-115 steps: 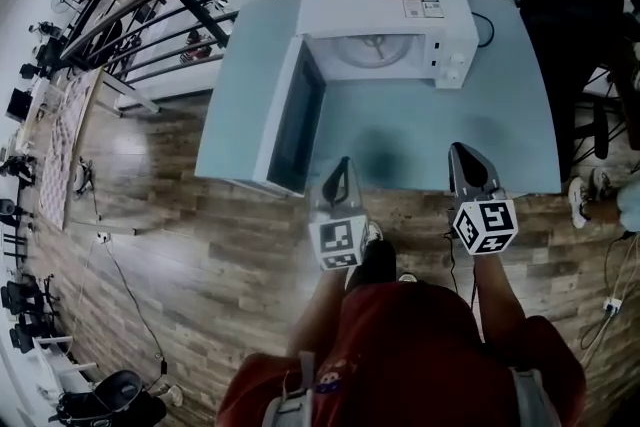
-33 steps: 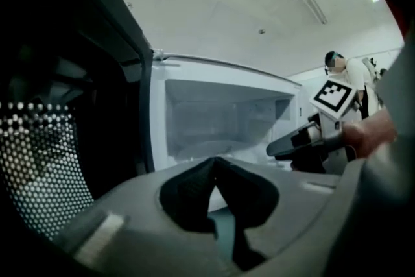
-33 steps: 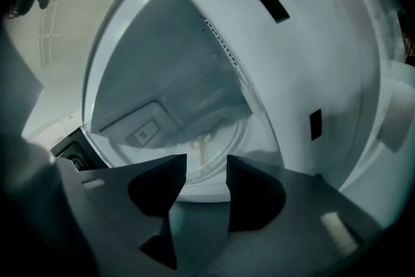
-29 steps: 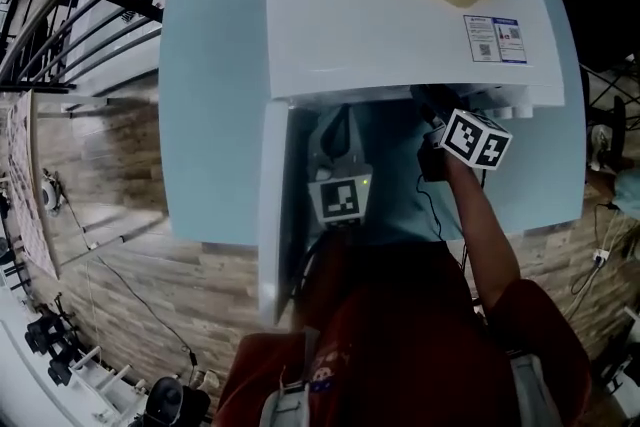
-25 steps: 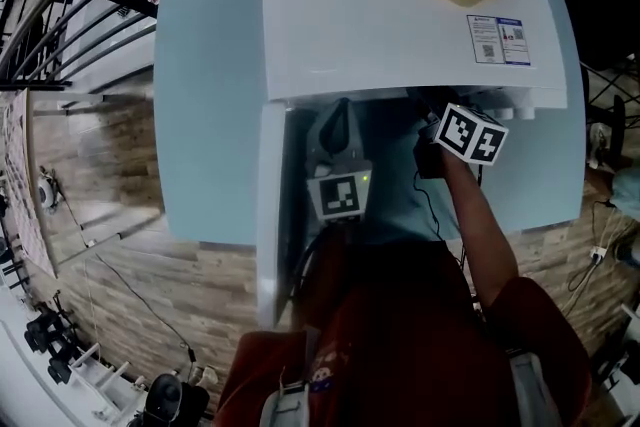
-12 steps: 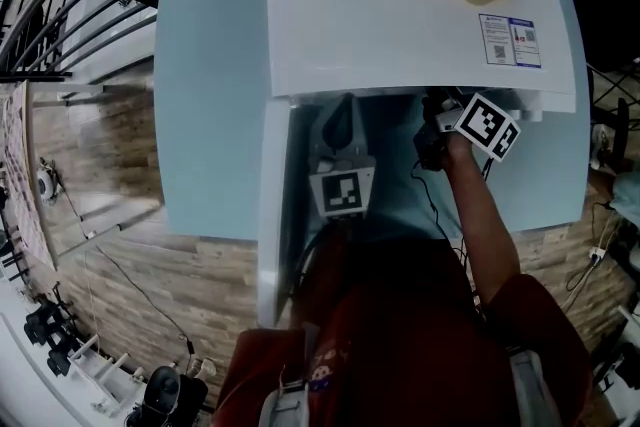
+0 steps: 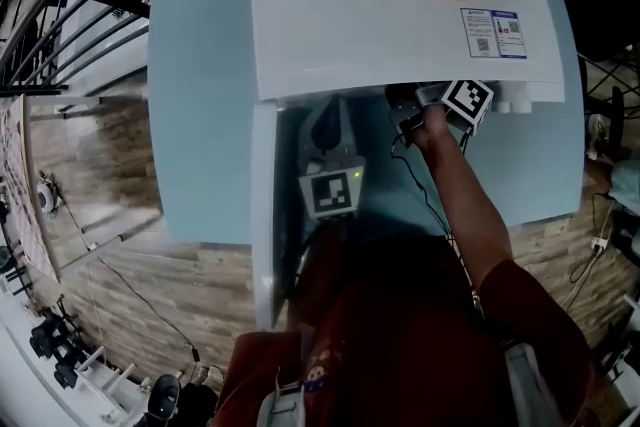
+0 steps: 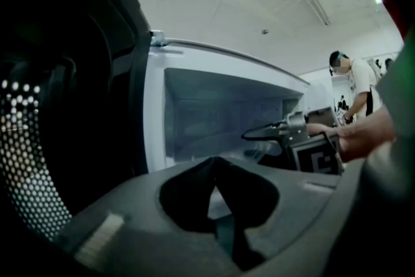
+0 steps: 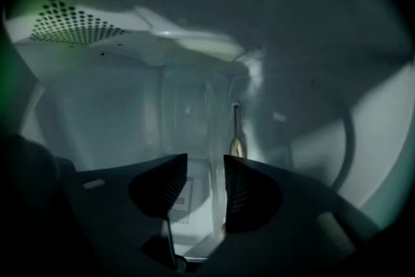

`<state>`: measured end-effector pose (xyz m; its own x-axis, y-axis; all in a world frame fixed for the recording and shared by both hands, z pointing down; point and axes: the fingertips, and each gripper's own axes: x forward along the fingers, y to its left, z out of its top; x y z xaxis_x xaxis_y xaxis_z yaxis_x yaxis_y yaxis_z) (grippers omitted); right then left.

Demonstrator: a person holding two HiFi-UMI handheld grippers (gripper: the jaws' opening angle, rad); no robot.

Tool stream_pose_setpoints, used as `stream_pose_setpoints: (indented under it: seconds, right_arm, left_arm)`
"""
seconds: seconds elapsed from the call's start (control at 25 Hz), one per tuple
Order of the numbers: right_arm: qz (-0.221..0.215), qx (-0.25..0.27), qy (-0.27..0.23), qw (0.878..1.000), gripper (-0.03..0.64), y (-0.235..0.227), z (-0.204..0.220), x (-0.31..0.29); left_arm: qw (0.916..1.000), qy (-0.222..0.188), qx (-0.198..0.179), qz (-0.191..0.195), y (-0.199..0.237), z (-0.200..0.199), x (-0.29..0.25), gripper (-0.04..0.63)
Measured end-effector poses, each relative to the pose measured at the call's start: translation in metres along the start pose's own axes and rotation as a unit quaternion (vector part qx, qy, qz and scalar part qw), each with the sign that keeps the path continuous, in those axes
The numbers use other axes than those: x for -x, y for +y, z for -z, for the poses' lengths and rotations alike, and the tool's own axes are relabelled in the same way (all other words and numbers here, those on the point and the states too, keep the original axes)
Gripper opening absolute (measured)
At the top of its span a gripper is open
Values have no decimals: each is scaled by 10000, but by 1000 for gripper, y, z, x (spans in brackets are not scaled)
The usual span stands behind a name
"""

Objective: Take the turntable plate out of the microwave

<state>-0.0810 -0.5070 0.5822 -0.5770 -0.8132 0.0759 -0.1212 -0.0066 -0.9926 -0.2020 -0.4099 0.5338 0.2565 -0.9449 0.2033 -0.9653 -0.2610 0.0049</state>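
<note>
Inside the microwave (image 7: 400,5), the right gripper (image 9: 205,168) is closing its wide jaws around the rim of the turntable plate (image 9: 216,136), while the left gripper (image 8: 214,162) is pinched together, empty.

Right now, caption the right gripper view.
Right claw closing, turntable plate between its jaws, inside the microwave.

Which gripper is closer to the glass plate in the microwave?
The right. The right gripper is inside the microwave, its jaws closing with the rim of the glass plate between them. The left gripper hangs outside the opening, jaws shut.
</note>
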Motion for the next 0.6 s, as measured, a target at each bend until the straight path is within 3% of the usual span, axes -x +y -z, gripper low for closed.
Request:
stream_pose_setpoints:
  seconds: [0.24,0.6]
  right_arm:
    - [71,-73,-57,9999,43,-4,5,-4]
    - [151,-253,-151,9995,28,-11,10,-9]
  left_arm:
    - [10000,-55,-67,35,-7,-5,0,0]
    - [9999,-20,-127,95,-12,-7,3,0]
